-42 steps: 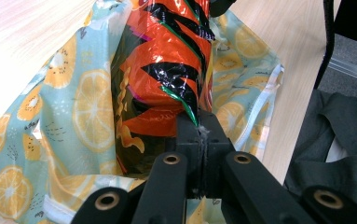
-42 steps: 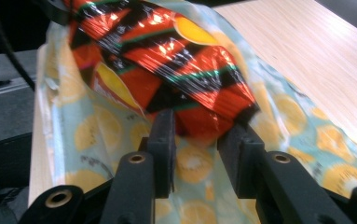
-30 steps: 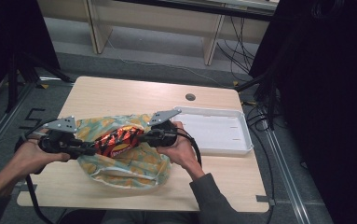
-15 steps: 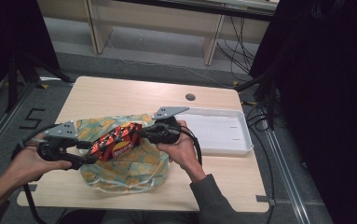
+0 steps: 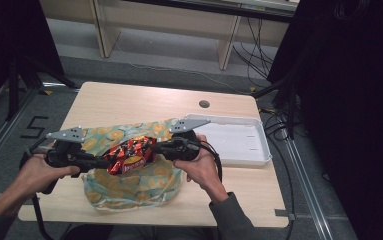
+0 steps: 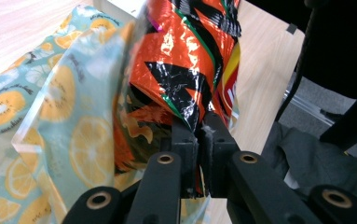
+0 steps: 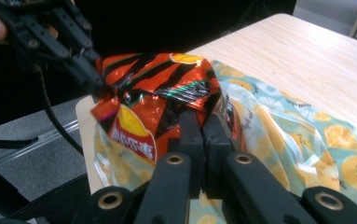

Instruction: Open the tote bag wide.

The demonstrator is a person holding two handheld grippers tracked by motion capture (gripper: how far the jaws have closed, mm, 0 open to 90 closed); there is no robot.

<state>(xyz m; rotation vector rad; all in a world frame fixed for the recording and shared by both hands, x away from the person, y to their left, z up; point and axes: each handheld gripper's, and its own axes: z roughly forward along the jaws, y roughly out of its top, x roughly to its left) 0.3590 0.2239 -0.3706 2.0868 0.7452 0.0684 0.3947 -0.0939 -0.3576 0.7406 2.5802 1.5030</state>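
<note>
Compared with a second ago, the red snack bag rides higher and more level above the fruit-print bag, stretched between the two tongs instead of sagging into the print. My reading is that the snack bag is being lifted and lined up for the fruit-print bag's mouth, so the packing is only beginning.

The left tongs are pinched narrow on the snack bag's end at 9 o'clock; the left gripper view shows the crinkled foil caught between the closed jaws. The right tongs are clamped on the opposite end at 3 o'clock, foil bunched above the jaws.

The snack bag hangs just over the near middle of the counter, touching the fruit-print bag beneath it. Whether any of it sits inside that bag is unclear; the clear film wraps beside it. The white tray at 3 o'clock looks empty.
</note>
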